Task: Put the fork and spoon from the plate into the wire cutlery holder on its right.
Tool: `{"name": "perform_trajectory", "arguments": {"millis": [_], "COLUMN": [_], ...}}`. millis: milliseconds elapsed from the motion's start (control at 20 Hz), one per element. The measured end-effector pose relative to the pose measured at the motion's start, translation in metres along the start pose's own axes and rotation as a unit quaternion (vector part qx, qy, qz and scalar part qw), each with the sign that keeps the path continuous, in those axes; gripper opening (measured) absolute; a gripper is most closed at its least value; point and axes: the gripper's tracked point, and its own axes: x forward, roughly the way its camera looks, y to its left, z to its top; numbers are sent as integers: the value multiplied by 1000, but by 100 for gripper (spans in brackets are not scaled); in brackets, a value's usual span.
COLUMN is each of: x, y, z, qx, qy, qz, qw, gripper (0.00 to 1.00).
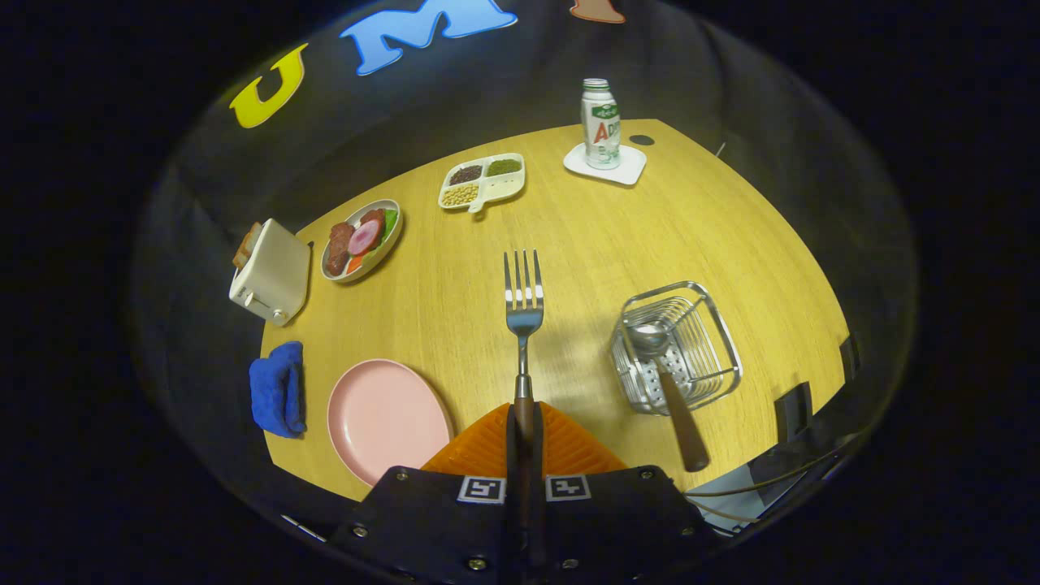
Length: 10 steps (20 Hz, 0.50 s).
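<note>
I hold fork [524,313] by handle, jaws pinching it, tines forward, above table [650,227]. Spoon [666,370] already in wire cutlery holder [676,345]; pink plate [386,418] bare. I should swing right, tip tines down, release inside.

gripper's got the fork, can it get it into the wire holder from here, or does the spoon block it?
Probably yes. The gripper is shut on the fork by its handle, lifted above the table. The wire holder sits just right of it, top open. The spoon leans inside toward the near side, leaving room beyond it.
</note>
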Motion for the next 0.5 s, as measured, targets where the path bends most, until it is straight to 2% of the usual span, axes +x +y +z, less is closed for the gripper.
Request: {"name": "perform_trajectory", "arguments": {"millis": [300, 500], "x": [-18, -25], "y": [-45, -51], "z": [-10, -21], "qx": [65, 103], "qy": [-2, 7], "qz": [-21, -14], "qw": [998, 995], "gripper": [4, 4]}}
